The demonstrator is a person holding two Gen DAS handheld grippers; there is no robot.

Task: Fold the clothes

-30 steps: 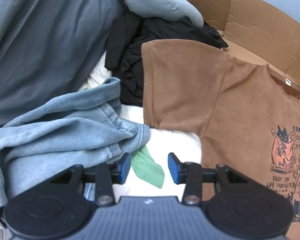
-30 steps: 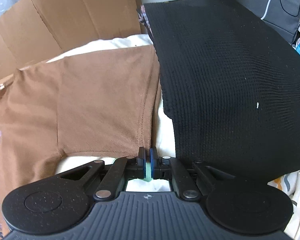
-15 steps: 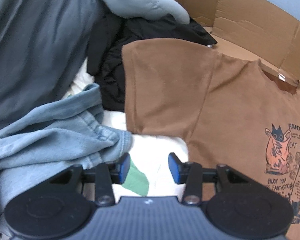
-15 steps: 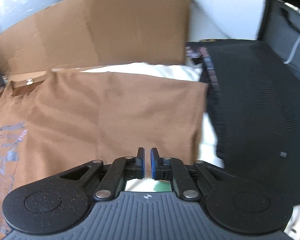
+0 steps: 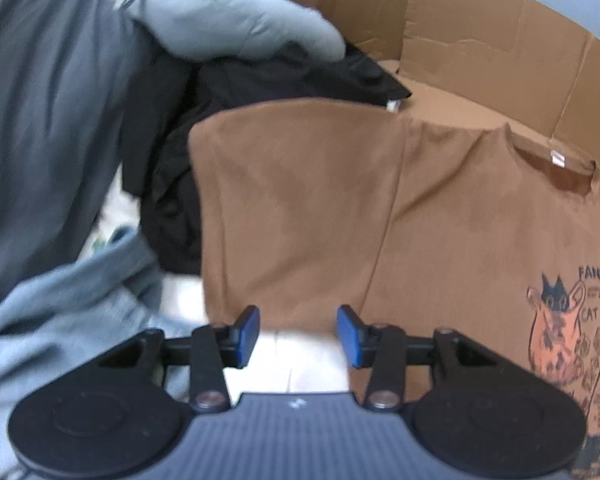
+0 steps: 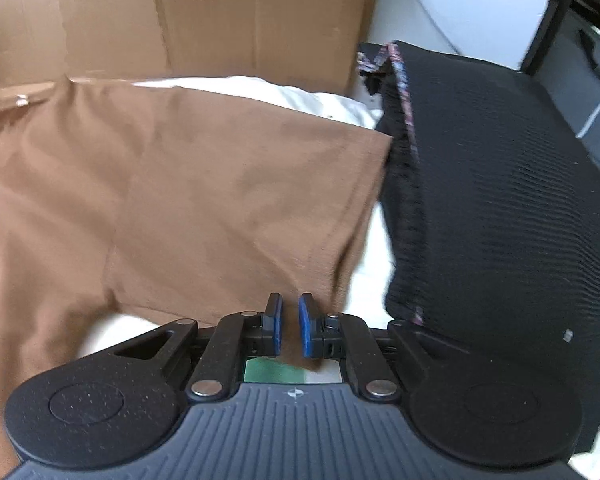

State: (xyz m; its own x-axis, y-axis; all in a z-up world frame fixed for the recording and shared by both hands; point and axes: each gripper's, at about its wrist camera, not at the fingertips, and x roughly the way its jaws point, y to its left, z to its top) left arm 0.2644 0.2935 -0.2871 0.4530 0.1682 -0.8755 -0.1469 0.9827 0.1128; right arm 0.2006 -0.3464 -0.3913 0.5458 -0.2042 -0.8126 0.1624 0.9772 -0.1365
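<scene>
Now we hold the left gripper (image 5: pixel 298 330) with jaws spread at one sleeve hem of the brown shirt (image 5: pixel 440 240) lying flat on white bedding (image 6: pixel 332 104), the right gripper (image 6: pixel 290 330) nearly closed, gripping nothing, at the other.

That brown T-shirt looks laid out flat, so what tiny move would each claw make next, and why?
Probably ease both forward and close on the sleeve hems. The brown T-shirt lies spread face up, the left gripper is open just short of one sleeve's lower edge, and the right gripper, slightly open, sits at the other sleeve's corner. Neither holds cloth yet.
</scene>
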